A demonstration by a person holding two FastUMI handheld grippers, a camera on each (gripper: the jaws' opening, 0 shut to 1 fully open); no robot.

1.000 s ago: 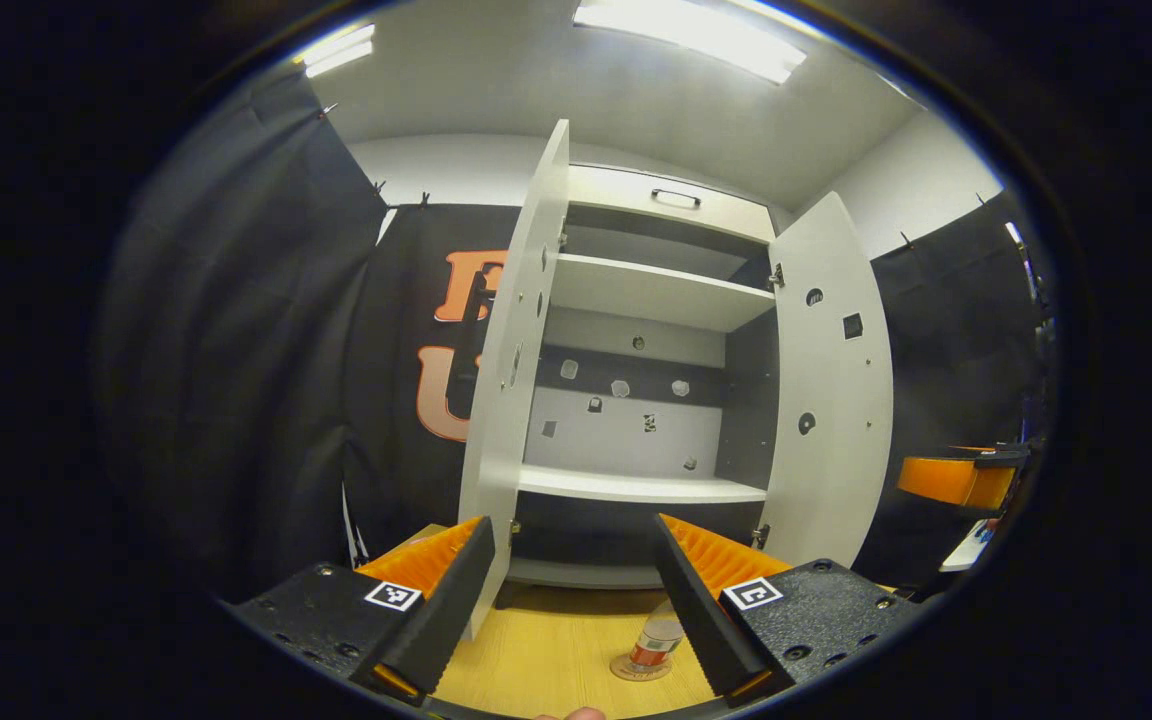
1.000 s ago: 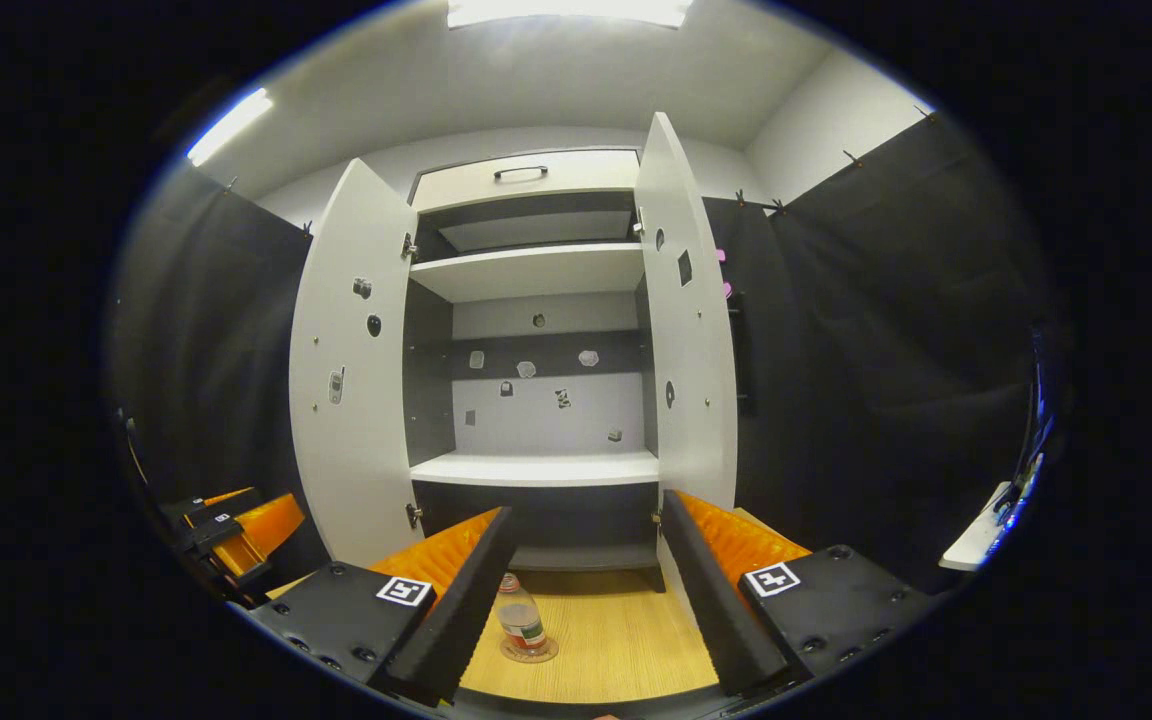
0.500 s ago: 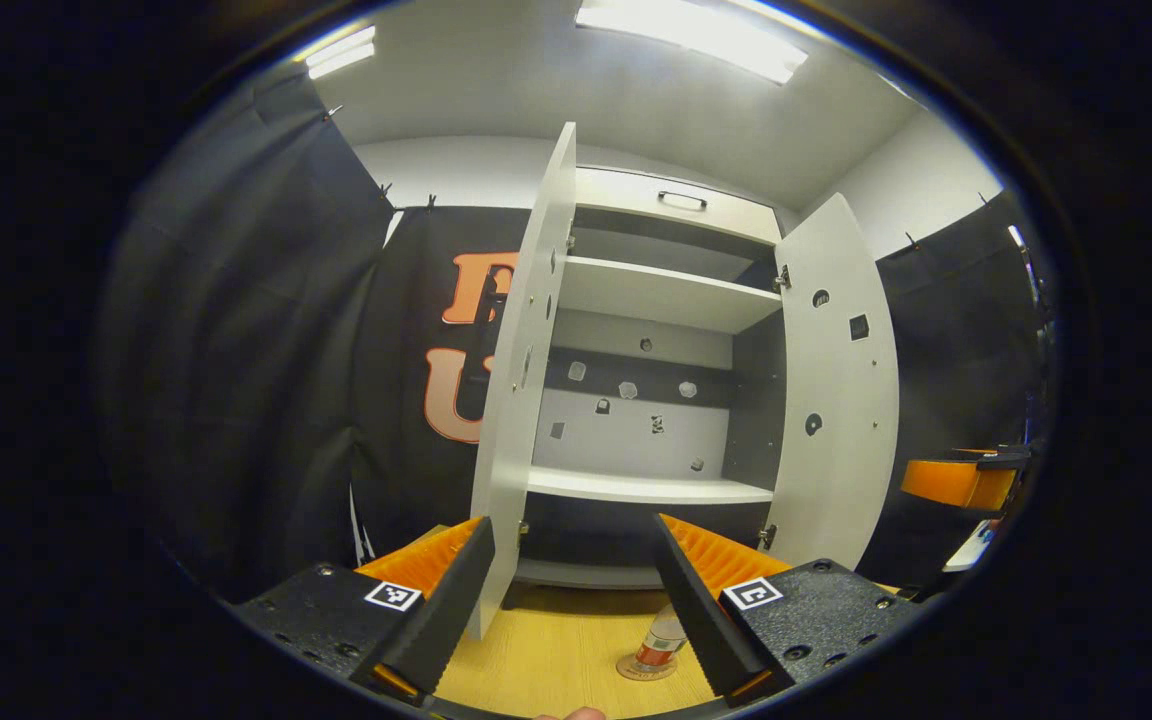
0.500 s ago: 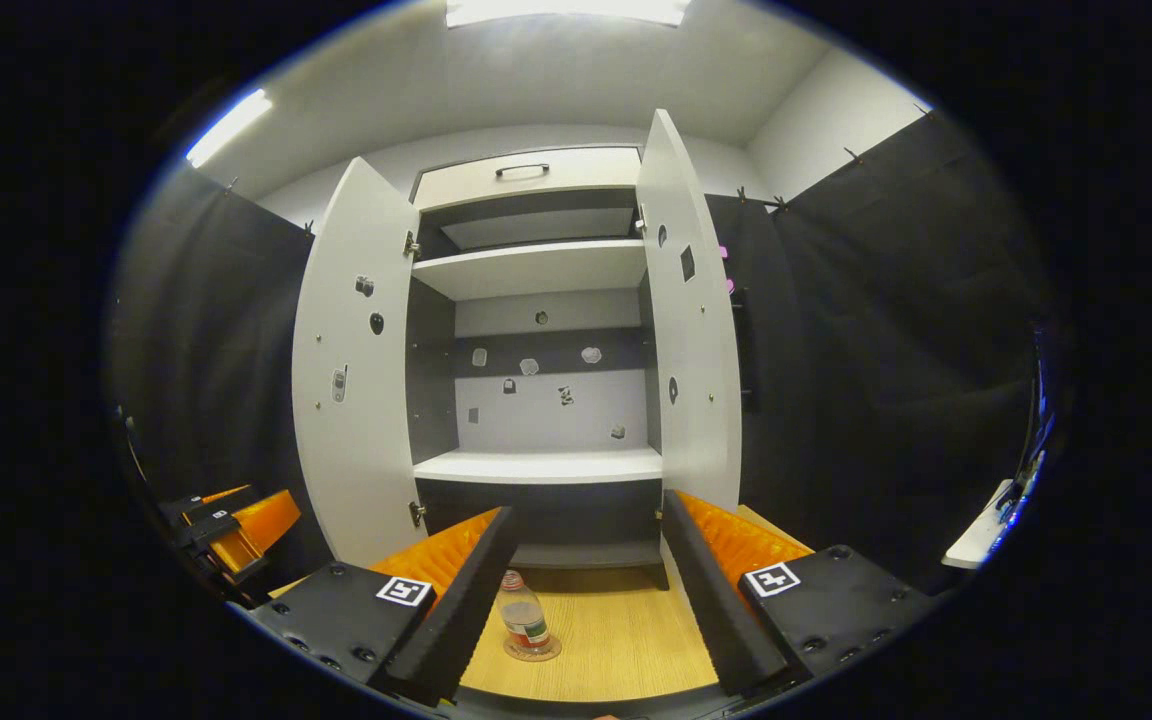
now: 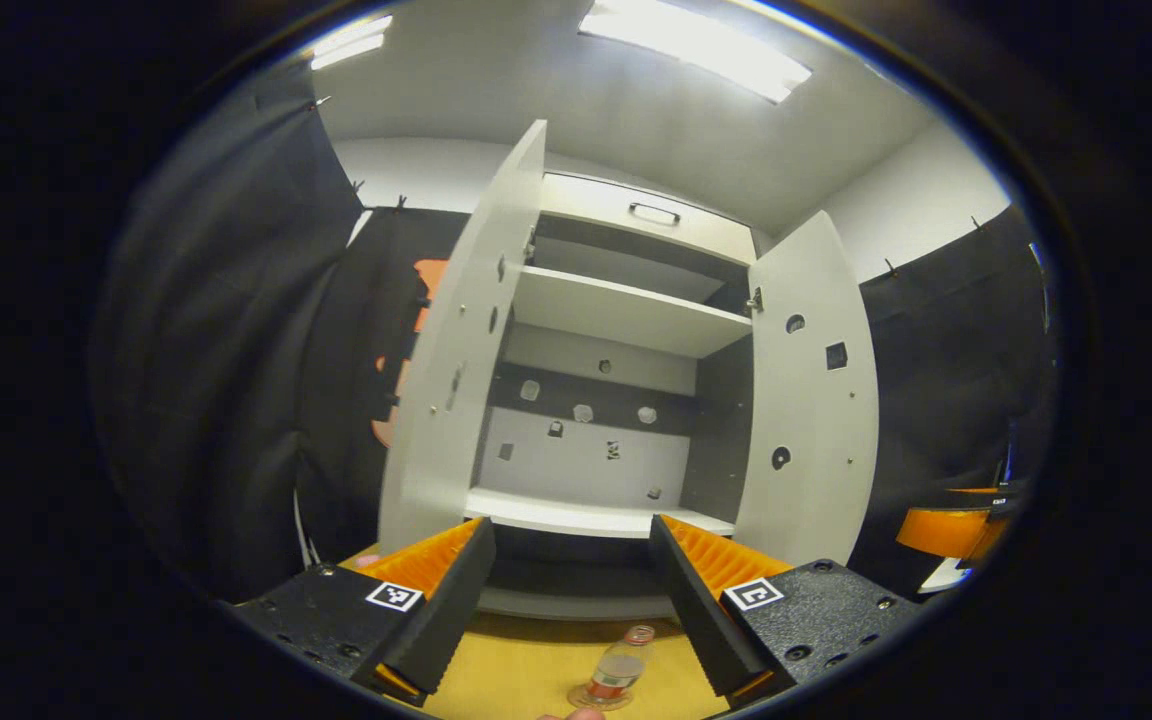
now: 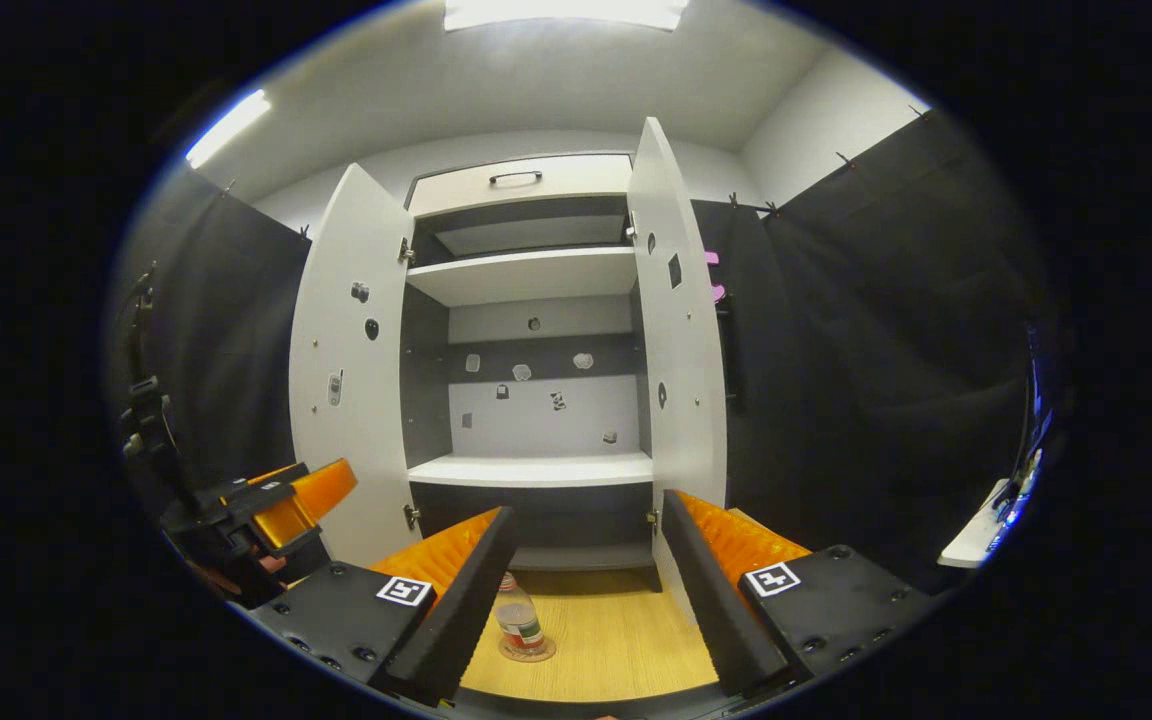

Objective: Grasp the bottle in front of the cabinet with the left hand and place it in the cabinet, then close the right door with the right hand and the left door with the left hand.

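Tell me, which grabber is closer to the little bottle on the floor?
Left, I think, but it's close. The bottle stands just ahead between the open left gripper fingers. The open right gripper hangs back, with the bottle beside its left finger.

No text, brand or number can be read. The bottle [image 6: 519, 625], standing between the right gripper's [image 6: 584, 600] spread fingers, carries a red and green label too small to make out. Each gripper's [image 5: 566, 610] finger mounts bear square black-and-white coded markers [image 5: 395, 596], not lettering.
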